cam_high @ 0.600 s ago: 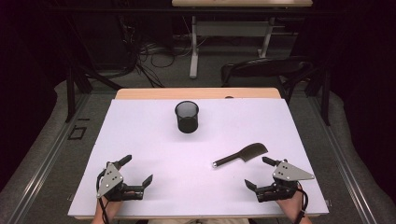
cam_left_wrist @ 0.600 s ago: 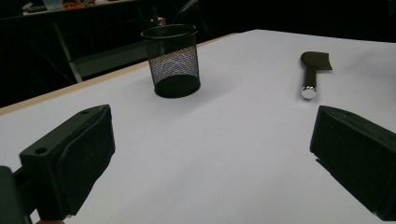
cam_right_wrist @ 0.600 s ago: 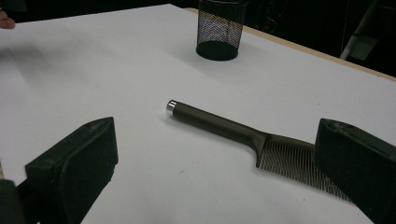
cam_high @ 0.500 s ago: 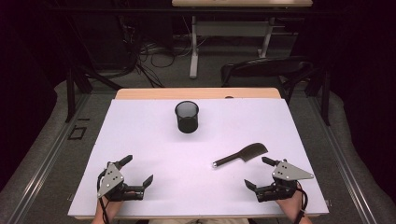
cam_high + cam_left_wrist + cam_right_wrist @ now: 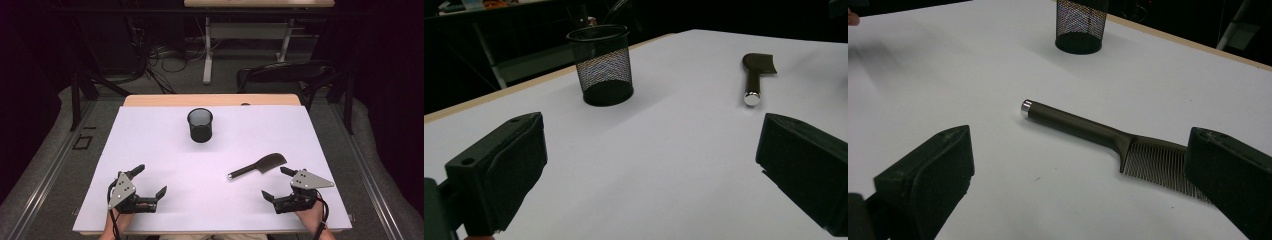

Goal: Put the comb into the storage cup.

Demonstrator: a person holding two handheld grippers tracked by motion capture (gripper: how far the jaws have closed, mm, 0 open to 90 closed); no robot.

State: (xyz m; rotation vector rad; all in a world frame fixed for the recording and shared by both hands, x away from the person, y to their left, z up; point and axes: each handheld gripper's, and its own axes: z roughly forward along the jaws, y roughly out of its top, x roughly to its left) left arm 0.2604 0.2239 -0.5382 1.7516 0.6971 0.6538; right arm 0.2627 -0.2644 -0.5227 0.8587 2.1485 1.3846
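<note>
- The white table top (image 5: 165,150) takes up the middle of the high view, with a strip of bare wood along its far edge, upper centre of the frame.
- A black mesh cup (image 5: 200,125) stands upright in the upper centre of the sheet, well apart from both grippers. In the left gripper view it sits upper left of centre (image 5: 600,65); in the right gripper view it is cut off by the top edge (image 5: 1081,25).
- The dark comb (image 5: 258,166) lies flat on the sheet, right of centre in the high view. Its toothed head points up and to the right, and its handle with a shiny metal cap points down and to the left. In the right gripper view it runs from centre to lower right (image 5: 1088,131), with the teeth reaching the right-hand jaw; whether they touch cannot be told. In the left gripper view it lies small in the upper right (image 5: 755,70).
- The left gripper (image 5: 150,182) rests at the lower left of the high view, its jaws spread wide with nothing between them.
- The right gripper (image 5: 276,184) rests at the lower right, near the comb's head. Its jaws are spread wide and hold nothing.
</note>
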